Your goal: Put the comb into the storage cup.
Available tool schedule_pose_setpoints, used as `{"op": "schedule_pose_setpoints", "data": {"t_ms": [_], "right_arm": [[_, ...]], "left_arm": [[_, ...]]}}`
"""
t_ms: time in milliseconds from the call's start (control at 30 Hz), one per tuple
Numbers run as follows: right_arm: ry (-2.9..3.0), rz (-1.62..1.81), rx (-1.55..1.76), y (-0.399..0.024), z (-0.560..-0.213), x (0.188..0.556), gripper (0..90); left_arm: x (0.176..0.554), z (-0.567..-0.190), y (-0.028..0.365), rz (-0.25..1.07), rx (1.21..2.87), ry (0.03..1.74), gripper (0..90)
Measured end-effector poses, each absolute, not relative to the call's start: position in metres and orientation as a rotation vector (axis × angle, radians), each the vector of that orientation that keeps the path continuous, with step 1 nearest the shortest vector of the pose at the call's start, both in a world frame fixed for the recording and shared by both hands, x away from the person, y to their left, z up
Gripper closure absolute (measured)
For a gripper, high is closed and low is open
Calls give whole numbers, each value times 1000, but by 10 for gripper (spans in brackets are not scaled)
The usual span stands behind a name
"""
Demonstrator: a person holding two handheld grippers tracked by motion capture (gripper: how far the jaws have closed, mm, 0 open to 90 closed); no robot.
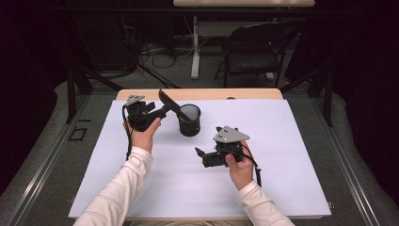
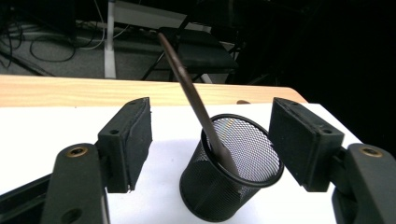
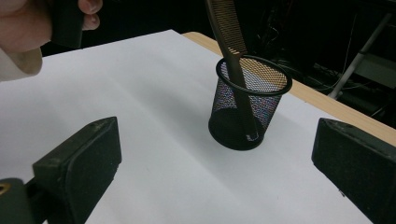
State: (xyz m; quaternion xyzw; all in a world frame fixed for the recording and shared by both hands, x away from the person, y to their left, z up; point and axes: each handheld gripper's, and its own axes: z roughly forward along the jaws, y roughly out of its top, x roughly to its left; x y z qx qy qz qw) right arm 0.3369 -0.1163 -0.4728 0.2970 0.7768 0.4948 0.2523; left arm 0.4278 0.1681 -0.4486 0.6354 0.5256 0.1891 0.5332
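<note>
A black mesh cup (image 1: pixel 189 120) stands upright on the white sheet toward the back of the table. A dark comb (image 1: pixel 168 102) leans in it, its top tilted to the left. My left gripper (image 1: pixel 162 112) is just left of the cup and open. In the left gripper view the comb (image 2: pixel 187 88) and cup (image 2: pixel 229 186) lie ahead between the two pads (image 2: pixel 135 140), which touch neither. My right gripper (image 1: pixel 201 157) sits nearer, right of centre, open and holding nothing. The right gripper view has the cup (image 3: pixel 243 112) and comb (image 3: pixel 229 28) beyond its spread jaws.
The white sheet (image 1: pixel 282 165) covers most of the wooden table (image 1: pixel 254 93). A folding chair (image 1: pixel 254 52) and cables sit on the floor behind the table. The person's left hand (image 3: pixel 23 32) is at the top left of the right gripper view.
</note>
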Motion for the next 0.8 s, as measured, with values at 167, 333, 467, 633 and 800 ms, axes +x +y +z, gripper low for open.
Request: {"op": "schedule_pose_setpoints", "data": {"t_ms": [167, 333, 467, 633, 800], "right_arm": [[2111, 1344, 808, -117, -473, 337, 13], [2113, 1343, 811, -117, -473, 337, 13], [2113, 1341, 810, -116, -473, 337, 13], [2113, 1336, 812, -117, -473, 338, 13], [2112, 1338, 813, -118, -473, 338, 13]], "left_arm": [[421, -445, 171, 467, 1546, 1216, 261], [418, -443, 178, 434, 1555, 1208, 186], [414, -441, 181, 426, 1568, 1199, 169], [408, -438, 183, 398, 1604, 1153, 157], [401, -433, 183, 396, 1667, 1093, 157]]}}
